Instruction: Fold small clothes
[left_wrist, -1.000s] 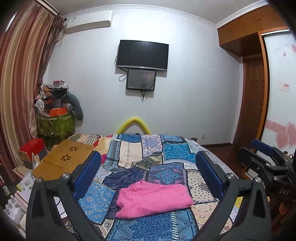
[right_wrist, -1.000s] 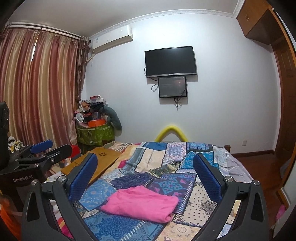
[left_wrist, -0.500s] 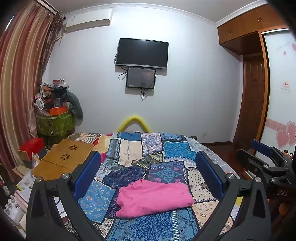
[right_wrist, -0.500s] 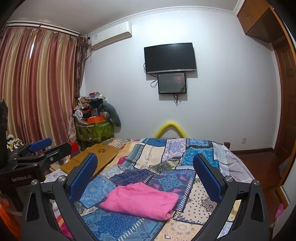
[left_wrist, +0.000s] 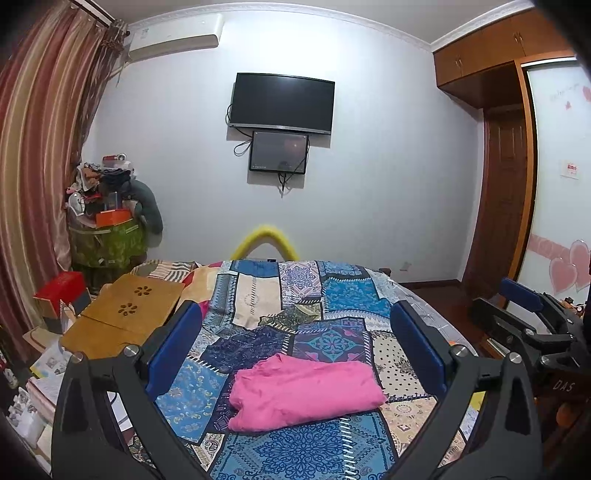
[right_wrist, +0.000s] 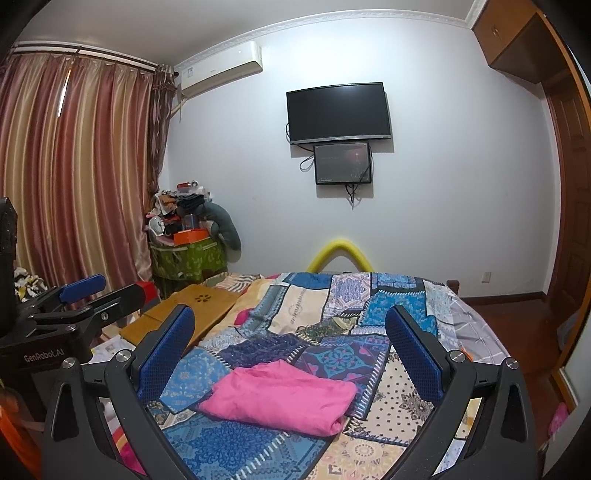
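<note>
Hovering above the bed, both grippers stand spread wide with nothing between their blue pads.

The left gripper (left_wrist: 295, 345) frames the lower middle of its own view, fingers well apart and clear of the cloth; the right gripper (right_wrist: 290, 341) does the same in its view, and each shows at the other's frame edge. Between the fingers, low in the centre of both frames, a folded pink garment (left_wrist: 304, 391) lies flat on the patchwork bedspread (left_wrist: 295, 295). Left of the bed sits a wooden folding tray (left_wrist: 125, 314). On the far wall, upper centre, hangs a dark television (left_wrist: 282, 103), with striped curtains (right_wrist: 74, 166) at the left.
</note>
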